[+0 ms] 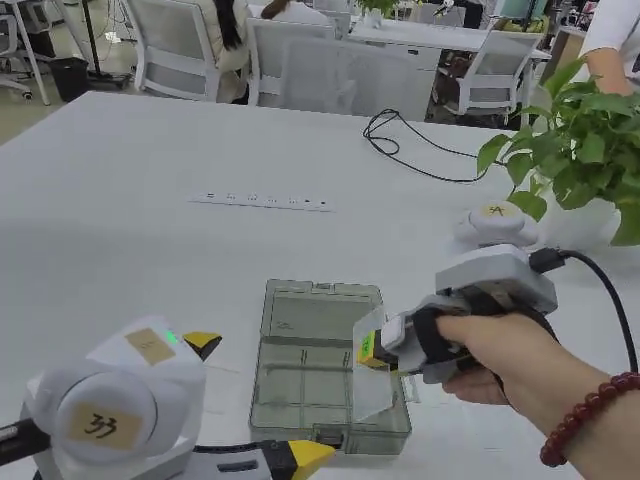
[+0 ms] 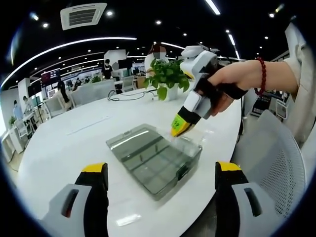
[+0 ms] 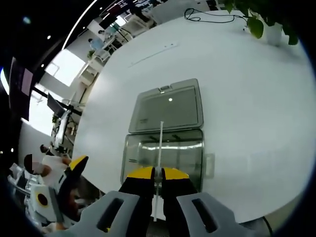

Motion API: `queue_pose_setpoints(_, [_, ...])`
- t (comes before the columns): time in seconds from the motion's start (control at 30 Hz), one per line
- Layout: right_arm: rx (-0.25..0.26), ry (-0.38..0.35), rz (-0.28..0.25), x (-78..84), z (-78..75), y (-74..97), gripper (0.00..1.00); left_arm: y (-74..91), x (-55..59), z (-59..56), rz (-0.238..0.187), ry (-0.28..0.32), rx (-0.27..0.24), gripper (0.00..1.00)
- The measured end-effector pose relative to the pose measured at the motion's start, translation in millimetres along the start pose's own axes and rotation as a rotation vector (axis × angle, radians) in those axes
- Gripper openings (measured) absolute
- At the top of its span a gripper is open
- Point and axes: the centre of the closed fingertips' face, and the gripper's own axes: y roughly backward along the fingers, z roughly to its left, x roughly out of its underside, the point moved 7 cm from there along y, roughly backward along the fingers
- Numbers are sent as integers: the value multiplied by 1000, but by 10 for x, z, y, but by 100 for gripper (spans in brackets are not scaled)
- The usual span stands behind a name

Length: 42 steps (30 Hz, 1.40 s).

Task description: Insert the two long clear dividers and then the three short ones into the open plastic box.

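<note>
The clear plastic box (image 1: 300,395) lies open near the table's front edge, with its lid (image 1: 320,310) folded flat on the far side. My right gripper (image 1: 368,350) is shut on a clear divider (image 1: 378,390), which hangs tilted over the right end of the box base. In the right gripper view the divider (image 3: 161,143) shows edge-on across the base (image 3: 143,153), pinched by the right gripper (image 3: 158,174). My left gripper (image 1: 255,400) stands open at the box's near left, with nothing between its yellow tips. In the left gripper view, the left gripper (image 2: 160,170) faces the box (image 2: 148,160).
A potted plant (image 1: 590,140) stands at the right, with a white round device (image 1: 497,222) beside it. A black cable (image 1: 410,140) and a power strip (image 1: 265,201) lie farther back. Chairs and people are beyond the table's far edge.
</note>
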Motion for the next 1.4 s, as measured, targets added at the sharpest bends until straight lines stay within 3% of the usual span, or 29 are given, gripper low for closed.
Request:
queue_pose_setpoints(0.47, [58, -76, 112, -37, -91, -193, 7, -24, 30, -2, 3, -17, 14, 100])
queue_pose_setpoints(0.73, [85, -81, 140, -21, -119, -284, 7, -56, 40, -18, 16, -30, 27, 100])
queue_pose_setpoints(1.4, [80, -111, 168, -15, -183, -364, 7, -57, 66, 10, 22, -2, 30, 98])
